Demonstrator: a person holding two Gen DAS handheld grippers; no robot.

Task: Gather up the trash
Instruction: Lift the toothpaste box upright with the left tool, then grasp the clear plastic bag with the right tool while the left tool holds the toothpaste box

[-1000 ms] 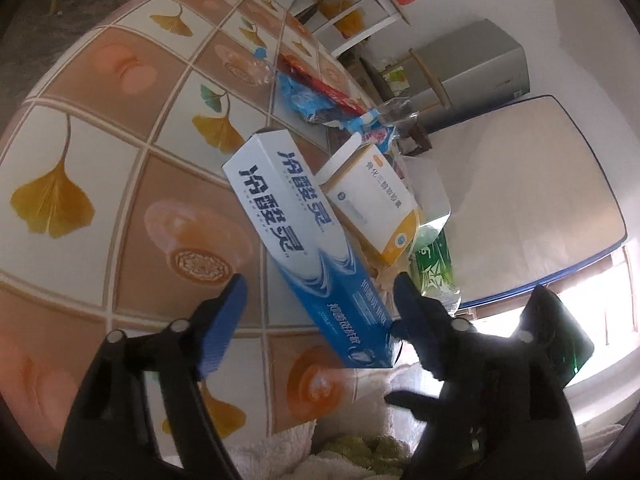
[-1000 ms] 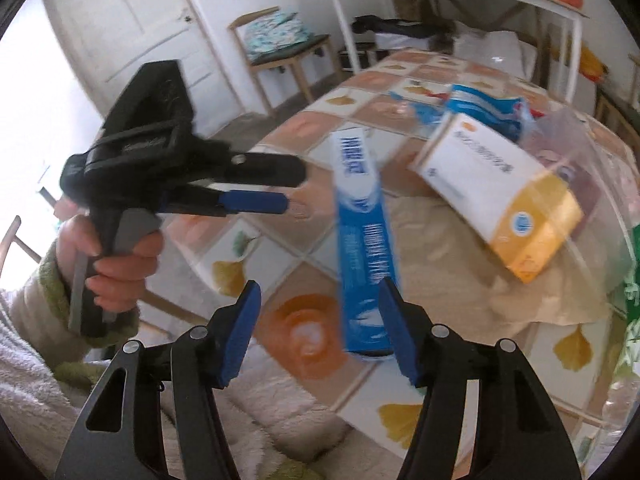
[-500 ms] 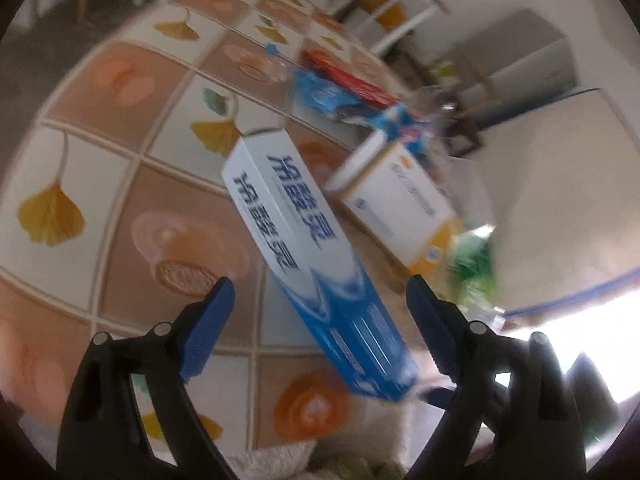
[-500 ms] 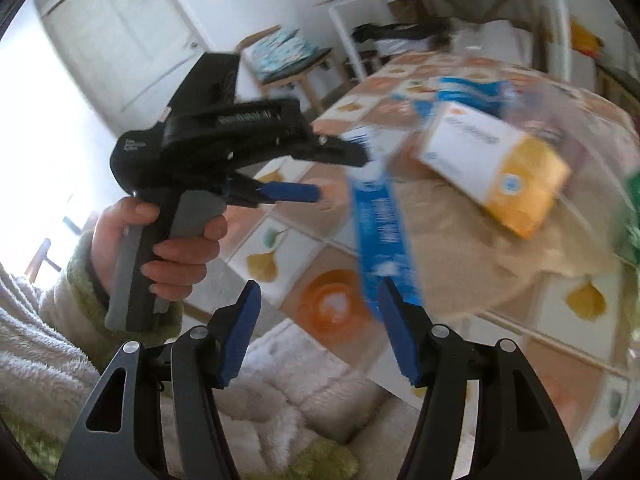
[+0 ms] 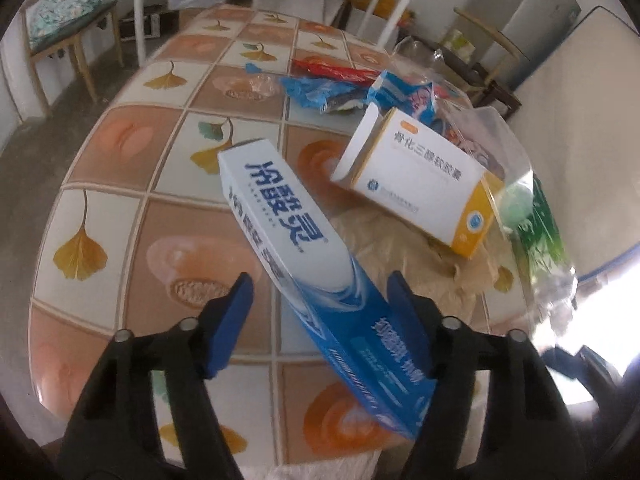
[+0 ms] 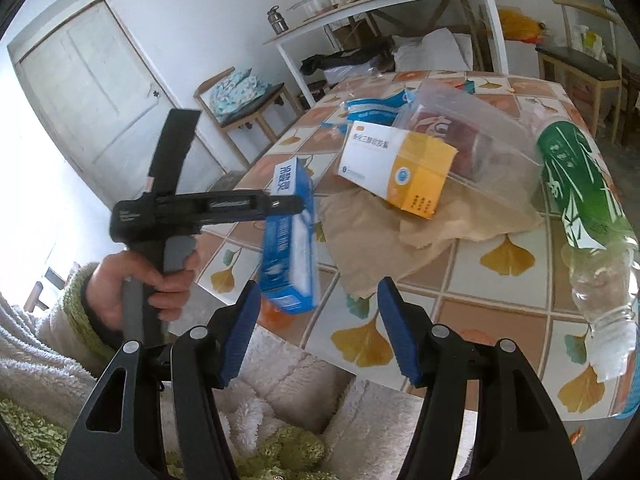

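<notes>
**Toothpaste box between your left jaws**

Your left hand-held gripper has been closing around the toothpaste box, pads not yet pressing it. Your right hand-held gripper hangs open, empty, with the worktop edge just ahead.

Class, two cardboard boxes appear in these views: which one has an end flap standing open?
The white box with the yellow end, lying on the brown paper; its white flap stands open. The long blue-and-white box looks closed.
</notes>
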